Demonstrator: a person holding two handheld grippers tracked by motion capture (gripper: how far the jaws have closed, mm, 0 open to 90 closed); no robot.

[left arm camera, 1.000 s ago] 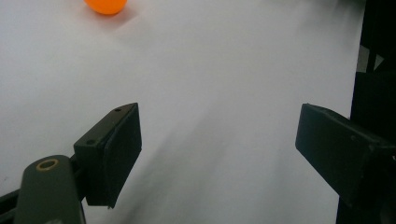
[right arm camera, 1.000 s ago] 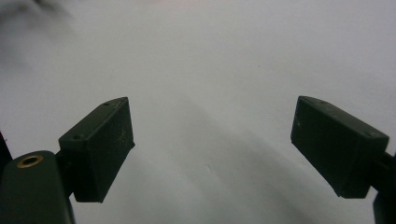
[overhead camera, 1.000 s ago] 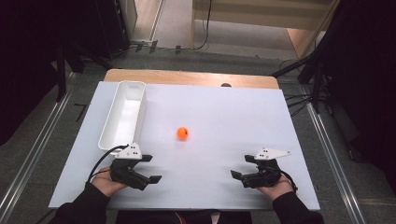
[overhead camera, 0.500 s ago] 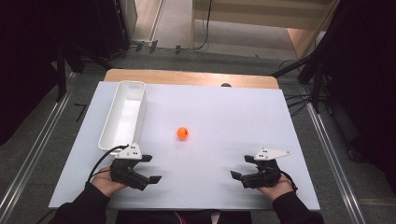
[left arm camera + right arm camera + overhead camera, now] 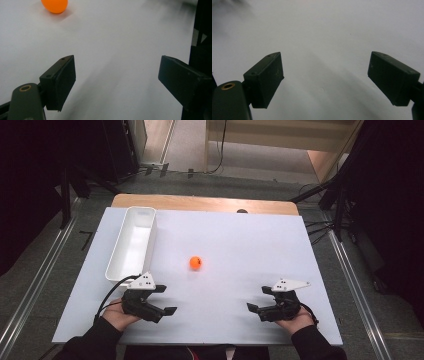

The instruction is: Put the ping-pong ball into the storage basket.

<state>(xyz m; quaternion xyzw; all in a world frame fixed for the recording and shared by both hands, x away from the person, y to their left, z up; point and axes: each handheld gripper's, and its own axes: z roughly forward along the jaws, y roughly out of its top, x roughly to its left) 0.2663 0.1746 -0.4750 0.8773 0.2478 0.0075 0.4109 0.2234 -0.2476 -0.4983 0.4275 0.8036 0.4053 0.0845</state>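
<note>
An orange ball (image 5: 195,263) lies on the white table (image 5: 235,240), near its middle. It also appears at the top left of the left gripper view as the ball (image 5: 54,5). My left gripper (image 5: 166,300) rests at the front left of the table, jaws open and pointing toward the right, nothing between them (image 5: 116,80). At the front right, my right gripper (image 5: 258,300) points left with its jaws wide apart over bare table (image 5: 325,78). Both stand well short of the ball.
A long white bin (image 5: 131,242), with nothing in it, stands along the table's left side, just beyond the left gripper. A wooden strip (image 5: 200,203) runs along the far edge. Dark stands and cables surround the table.
</note>
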